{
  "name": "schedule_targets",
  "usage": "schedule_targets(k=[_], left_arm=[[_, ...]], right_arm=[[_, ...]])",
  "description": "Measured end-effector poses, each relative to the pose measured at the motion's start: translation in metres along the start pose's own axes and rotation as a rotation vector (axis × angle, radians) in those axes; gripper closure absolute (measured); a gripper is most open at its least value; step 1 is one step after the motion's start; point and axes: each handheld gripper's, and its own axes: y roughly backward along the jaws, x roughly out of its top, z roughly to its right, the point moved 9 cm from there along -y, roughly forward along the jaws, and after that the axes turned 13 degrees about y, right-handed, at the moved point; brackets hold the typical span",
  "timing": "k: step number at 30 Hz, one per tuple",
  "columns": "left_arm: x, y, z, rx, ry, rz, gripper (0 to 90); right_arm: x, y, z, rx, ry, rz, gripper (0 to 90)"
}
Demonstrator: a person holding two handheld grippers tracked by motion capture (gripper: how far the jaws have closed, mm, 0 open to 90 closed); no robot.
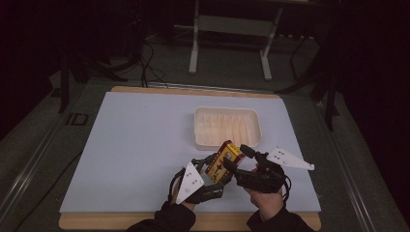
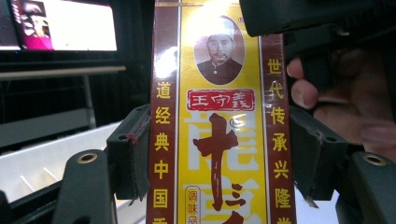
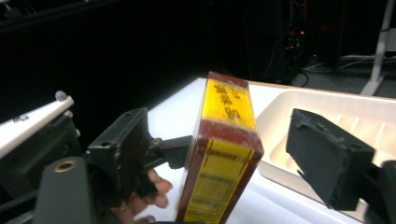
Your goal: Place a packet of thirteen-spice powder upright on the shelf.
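Left gripper view: my left gripper (image 2: 219,158) is clenched on the yellow-and-red box (image 2: 219,121), pads pressed to both long edges, box top and bottom cut off. In the high view the box (image 1: 223,161) hangs over the worktop (image 1: 135,145), near the white tray (image 1: 227,112). My right gripper (image 3: 233,154) is spread around the box end, pads clear.

Yellow-and-maroon box (image 2: 219,140) upright, clamped between the left gripper's (image 2: 219,158) jaws.
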Motion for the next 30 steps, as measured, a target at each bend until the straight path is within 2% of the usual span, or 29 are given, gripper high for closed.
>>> schedule_targets(k=[2, 3, 7, 12, 14, 17, 19, 21, 30], left_arm=[[0.002, 0.001, 0.000, 0.001, 0.018, 0.018, 32.8], [0.003, 0.001, -0.001, 0.004, 0.025, 0.026, 32.9], [0.005, 0.001, -0.003, 0.019, 0.054, 0.054, 32.8], [0.002, 0.001, -0.002, 0.023, 0.035, 0.053, 32.8], [0.002, 0.001, -0.002, 0.038, 0.024, 0.058, 32.8], [0.002, 0.000, -0.001, 0.035, 0.015, 0.058, 32.7], [0.002, 0.000, -0.001, 0.030, 0.023, 0.059, 32.7], [0.002, 0.001, -0.001, 0.026, 0.023, 0.060, 32.7], [-0.001, -0.002, -0.004, 0.016, 0.045, 0.045, 32.4]], right_arm=[[0.002, -0.002, -0.002, 0.001, 0.002, 0.004, 26.7], [0.003, -0.001, -0.003, -0.013, 0.011, 0.017, 33.3], [0.007, -0.003, -0.006, -0.015, 0.004, 0.033, 38.3], [0.009, -0.009, -0.009, -0.027, -0.002, 0.010, 44.4], [0.009, -0.011, -0.009, -0.030, -0.017, 0.000, 49.2], [0.009, -0.013, -0.007, -0.049, -0.037, -0.008, 56.5], [0.009, -0.013, -0.007, -0.052, -0.038, -0.010, 57.7], [0.009, -0.012, -0.005, -0.071, -0.040, -0.013, 64.3], [0.008, -0.015, -0.007, -0.090, 0.019, -0.047, 67.6]])
